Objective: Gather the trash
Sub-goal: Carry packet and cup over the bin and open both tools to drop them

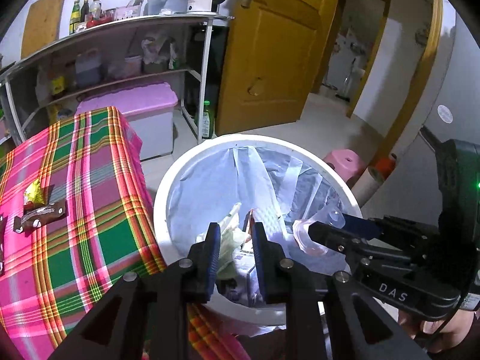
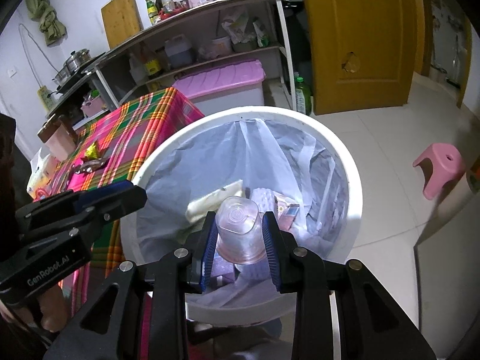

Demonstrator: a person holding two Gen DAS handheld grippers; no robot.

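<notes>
Clear plastic cup [image 2: 238, 230] held by right gripper [image 2: 240, 234] above bin [image 2: 345, 162] (left gripper [image 1: 232, 240] jaws apart, empty).

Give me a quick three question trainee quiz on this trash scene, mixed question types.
1. True or false: the right claw grips a clear plastic cup.
2. Over what does the cup hang? A) white lined bin B) pink stool C) plaid tablecloth
3. Fill in: the left claw holds ____.

Key: 1 true; 2 A; 3 nothing
</notes>
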